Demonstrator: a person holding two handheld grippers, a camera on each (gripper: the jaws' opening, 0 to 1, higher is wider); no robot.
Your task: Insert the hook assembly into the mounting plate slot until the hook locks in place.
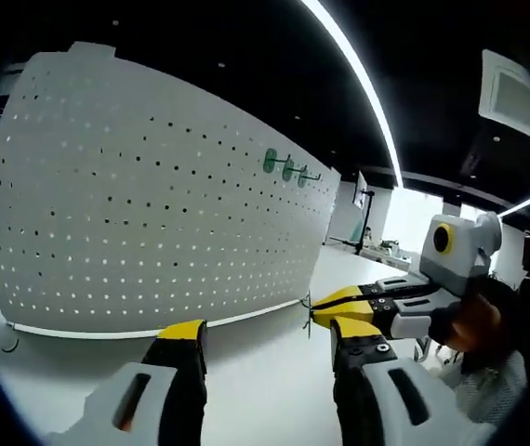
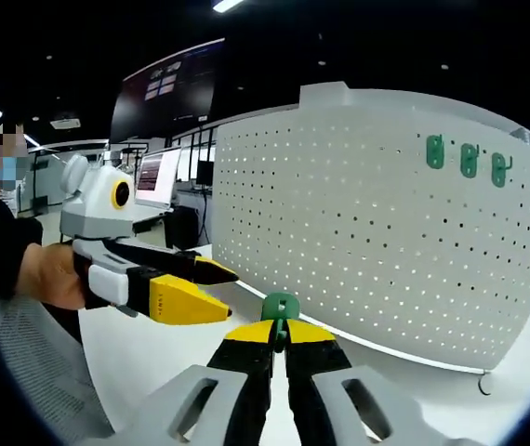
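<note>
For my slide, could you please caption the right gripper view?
Right gripper shut on a green hook, facing the white pegboard with three hooks mounted; left gripper alongside.

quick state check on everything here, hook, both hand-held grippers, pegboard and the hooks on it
green hook: clamped between the right jaws, not yet in the board
right hand-held gripper: shut on the green hook
left hand-held gripper: open, holding nothing
white pegboard: upright on the table, most holes free
three mounted green hooks: hanging in a row near the board's upper edge
</note>
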